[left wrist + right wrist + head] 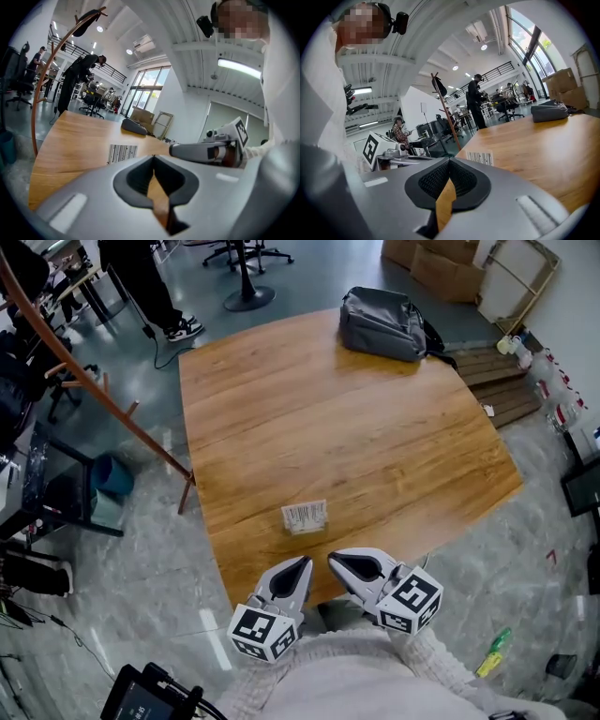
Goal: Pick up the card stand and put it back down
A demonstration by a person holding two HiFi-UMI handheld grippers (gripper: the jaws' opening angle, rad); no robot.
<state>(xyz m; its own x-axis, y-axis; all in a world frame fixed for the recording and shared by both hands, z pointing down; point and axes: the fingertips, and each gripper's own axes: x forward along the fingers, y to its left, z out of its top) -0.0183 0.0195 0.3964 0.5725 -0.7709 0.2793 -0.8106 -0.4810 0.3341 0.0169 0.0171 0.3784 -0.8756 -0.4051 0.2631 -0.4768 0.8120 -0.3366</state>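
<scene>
Barcode [122,153] on card stand [305,517], digits illegible

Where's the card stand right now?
In the head view the card stand sits near the near edge of the wooden table, just ahead of the left gripper and right gripper, untouched; the grey bag lies far across it.

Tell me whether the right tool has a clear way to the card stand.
Probably yes: the card stand sits near the table edge, just ahead of the right tool, nothing between. Its shut jaws must open first.
</scene>
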